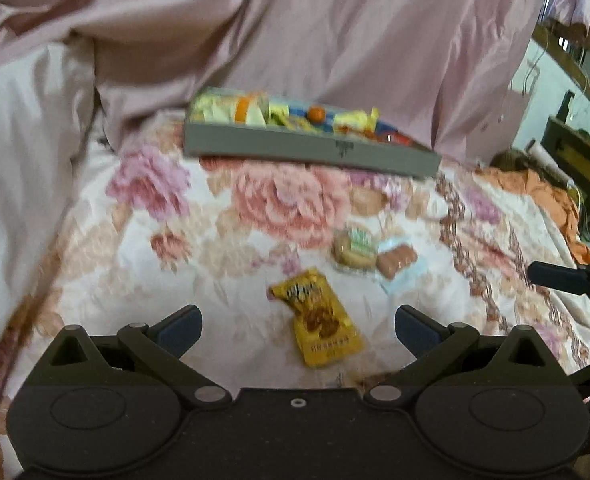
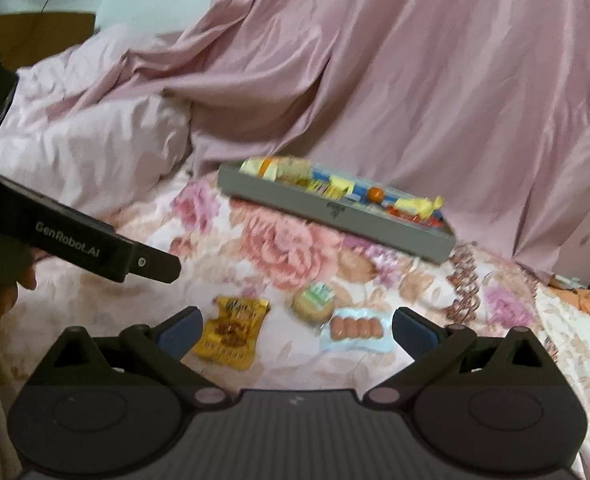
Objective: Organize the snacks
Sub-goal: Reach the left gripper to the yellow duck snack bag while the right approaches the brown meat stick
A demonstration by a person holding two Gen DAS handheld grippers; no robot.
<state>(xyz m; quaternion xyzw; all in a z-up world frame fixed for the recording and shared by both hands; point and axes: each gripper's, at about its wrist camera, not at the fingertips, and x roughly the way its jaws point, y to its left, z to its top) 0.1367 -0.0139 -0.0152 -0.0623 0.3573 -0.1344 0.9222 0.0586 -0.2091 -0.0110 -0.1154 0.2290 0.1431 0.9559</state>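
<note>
Yellow snack packet [image 1: 317, 318] lies on the floral bed [image 1: 199, 236] between your left gripper [image 1: 298, 326] fingers, untouched; both your grippers gape wide, right gripper [image 2: 295, 330] over the sausage pack [image 2: 357, 330].

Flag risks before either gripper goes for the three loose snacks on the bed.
1. Round cookie pack and sausage pack lie close together; wide-open jaws could catch both.
2. Yellow packet lies flat on the soft floral bedspread; jaws may snag fabric.
3. Grey tray already looks full; additions may spill.
</note>
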